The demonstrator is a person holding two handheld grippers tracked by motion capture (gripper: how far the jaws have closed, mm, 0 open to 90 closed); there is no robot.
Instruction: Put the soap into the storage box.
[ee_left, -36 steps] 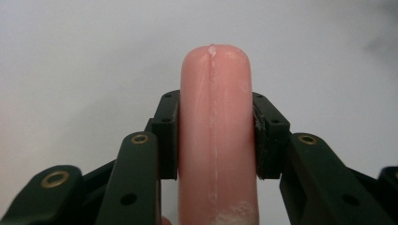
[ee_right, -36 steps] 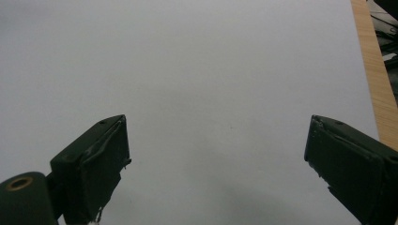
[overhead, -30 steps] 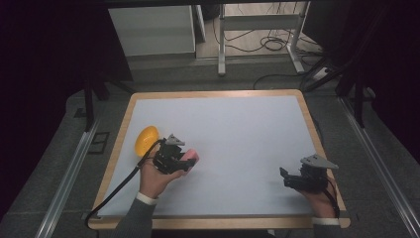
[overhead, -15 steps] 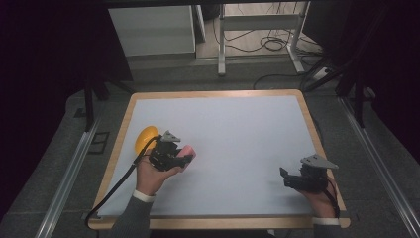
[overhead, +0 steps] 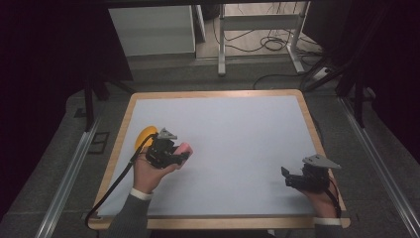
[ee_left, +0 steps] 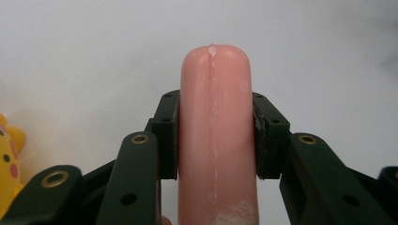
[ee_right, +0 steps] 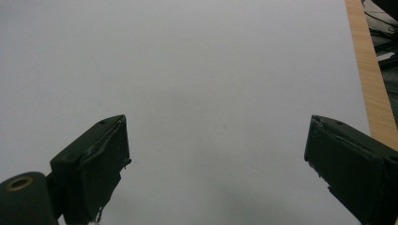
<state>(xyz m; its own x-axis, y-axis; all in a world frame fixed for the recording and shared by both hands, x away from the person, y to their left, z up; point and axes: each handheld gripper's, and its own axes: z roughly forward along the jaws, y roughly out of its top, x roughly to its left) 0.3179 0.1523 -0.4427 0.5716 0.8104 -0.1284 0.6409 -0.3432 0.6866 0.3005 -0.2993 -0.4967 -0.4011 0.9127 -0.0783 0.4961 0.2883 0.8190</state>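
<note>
From the high view, your left claw (overhead: 171, 151) sits at about 9 o'clock on the white tabletop (overhead: 237, 129), near its left wooden edge. It is clamped on a pink sausage-shaped toy (overhead: 184, 149) whose rounded end pokes out toward 3 o'clock. Just beyond the claw, toward 10 o'clock, a yellow toy (overhead: 145, 136) lies on the tabletop, partly hidden by the claw. Your left hand (overhead: 148, 173) wraps the body from below, and its black cable runs back toward 7 o'clock. Your right claw (overhead: 289, 177) rests at about 4 o'clock, close to the right wooden edge, pointing toward 9 o'clock, with your right hand (overhead: 322, 198) behind it.

In the left gripper view, the left claw (ee_left: 216, 136) has both black pads pressed against the sides of the pink sausage-shaped toy (ee_left: 216, 117), which stands up between them with its domed tip above the pads. A seam runs down its middle. At 8 o'clock the yellow toy (ee_left: 9, 159) shows, spotted with dark and pink dots.

In the right gripper view, your right claw (ee_right: 216, 154) is spread wide with nothing between the jaws, above bare white tabletop (ee_right: 211, 70). The wooden edge (ee_right: 366, 70) runs along at 2 o'clock.
</note>
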